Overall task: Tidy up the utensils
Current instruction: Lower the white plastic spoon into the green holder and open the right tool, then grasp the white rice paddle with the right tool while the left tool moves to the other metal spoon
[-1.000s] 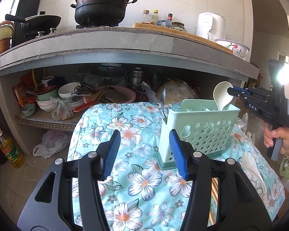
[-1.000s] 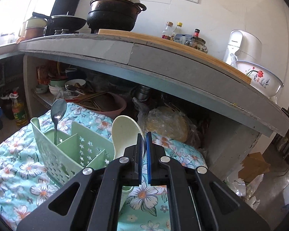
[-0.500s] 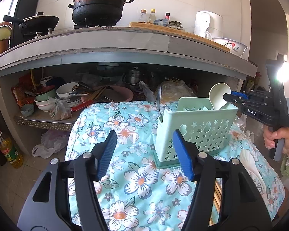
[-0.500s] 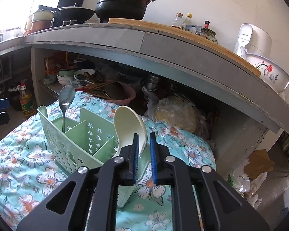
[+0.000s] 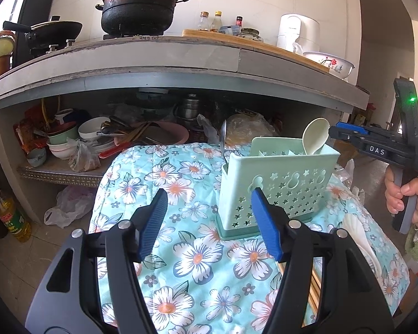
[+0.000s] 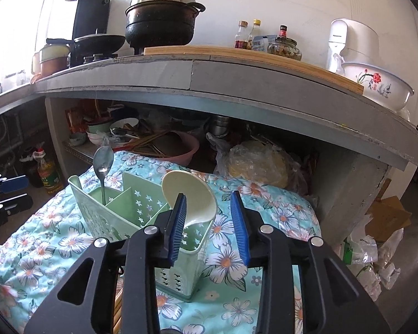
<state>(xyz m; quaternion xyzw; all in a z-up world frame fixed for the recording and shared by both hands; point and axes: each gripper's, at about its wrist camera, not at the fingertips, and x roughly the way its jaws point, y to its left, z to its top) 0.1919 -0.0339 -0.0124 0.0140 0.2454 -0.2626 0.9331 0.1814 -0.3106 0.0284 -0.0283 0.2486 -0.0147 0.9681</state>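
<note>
A mint-green utensil caddy (image 5: 276, 183) (image 6: 117, 208) stands on the floral tablecloth (image 5: 181, 172). A metal spoon (image 5: 223, 136) (image 6: 103, 161) stands upright in its far-left compartment. A pale rice spoon (image 5: 316, 136) (image 6: 189, 194) leans in the right-end compartment. My right gripper (image 6: 209, 197) (image 5: 337, 130) hovers just behind that spoon with its jaws opening; the pads do not press on it. My left gripper (image 5: 208, 197) (image 6: 11, 192) is open and empty in front of the caddy. Wooden chopsticks (image 5: 312, 286) (image 6: 117, 314) and a white spoon (image 5: 356, 228) lie on the cloth.
A concrete counter (image 5: 181, 64) overhangs the table's far side, carrying a black pot (image 5: 142, 8), bottles and a floral basin (image 6: 376, 83). Its lower shelf holds bowls (image 5: 92, 128) and pans. An oil bottle (image 5: 14, 217) and plastic bags sit on the floor.
My right gripper has gone from shut on the pale rice spoon to open, leaving the spoon standing in the caddy. The left jaws have widened slightly.
</note>
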